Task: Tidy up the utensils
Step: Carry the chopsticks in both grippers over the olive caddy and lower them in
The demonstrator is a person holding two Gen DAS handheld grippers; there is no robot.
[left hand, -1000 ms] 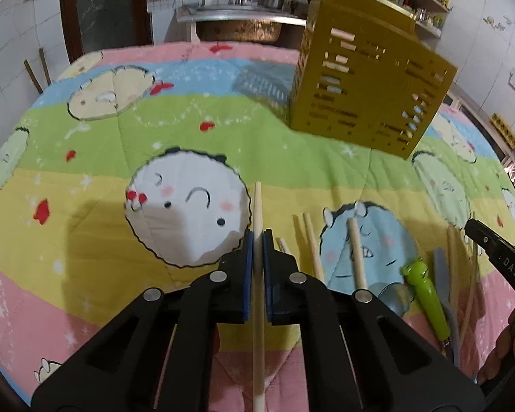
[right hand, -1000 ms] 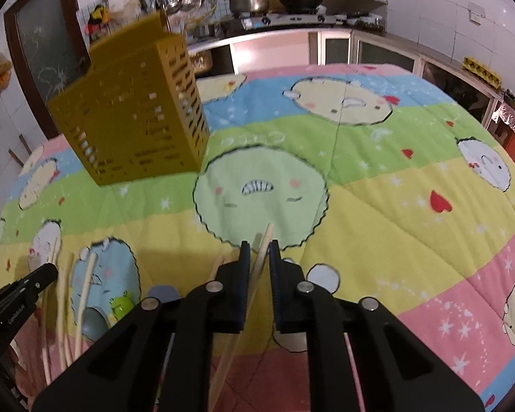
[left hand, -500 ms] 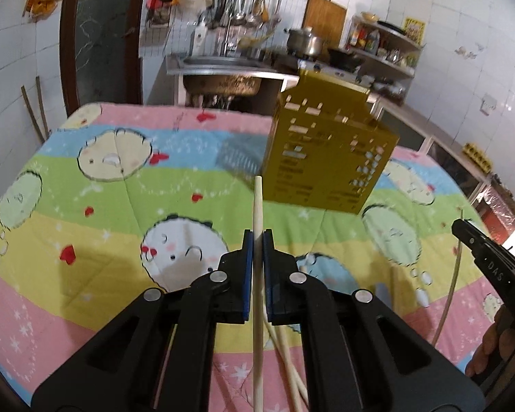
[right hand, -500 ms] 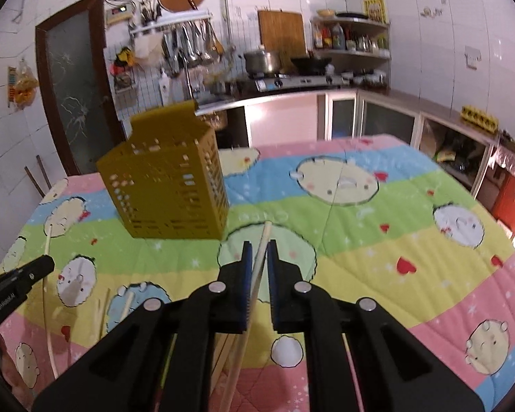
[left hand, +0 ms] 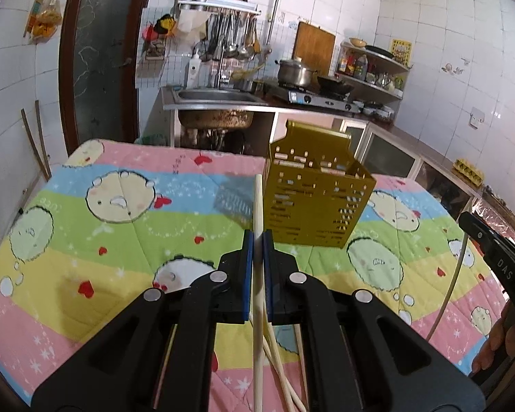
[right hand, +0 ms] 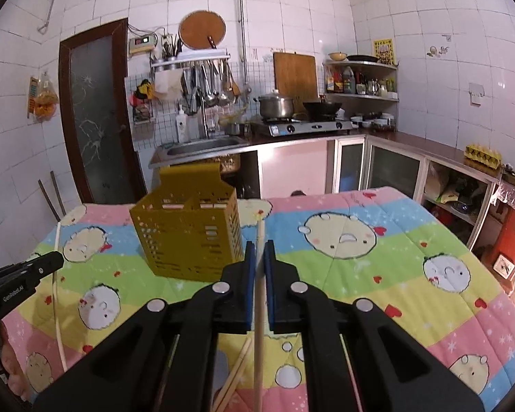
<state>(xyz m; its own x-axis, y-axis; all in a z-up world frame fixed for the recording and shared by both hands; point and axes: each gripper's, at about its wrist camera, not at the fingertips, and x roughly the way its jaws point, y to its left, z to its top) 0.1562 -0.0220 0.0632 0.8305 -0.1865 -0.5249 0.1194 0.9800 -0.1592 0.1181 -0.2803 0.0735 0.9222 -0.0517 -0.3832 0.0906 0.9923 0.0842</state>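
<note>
My left gripper (left hand: 257, 240) is shut on a pale wooden chopstick (left hand: 257, 202), held well above the table, its tip level with the left wall of the yellow slotted utensil holder (left hand: 317, 202). My right gripper (right hand: 260, 250) is shut on another chopstick (right hand: 261, 231), its tip just right of the holder (right hand: 189, 240). The holder stands upright at the far middle of the table and has inner compartments. Loose chopsticks (left hand: 278, 374) lie on the cloth below the left gripper. Each gripper shows at the edge of the other's view (left hand: 498, 257) (right hand: 20, 274).
The table is covered by a striped cartoon quilt (left hand: 120, 240). More loose chopsticks (right hand: 237, 374) lie under the right gripper. Beyond the table's far edge are a sink (left hand: 219, 98), a stove with a pot (right hand: 276, 106), and cabinets along the right wall.
Both grippers have risen from the cloth, each lifting its chopstick, and tilted up toward the holder. The green-handled utensil and other loose pieces have dropped out of view.
</note>
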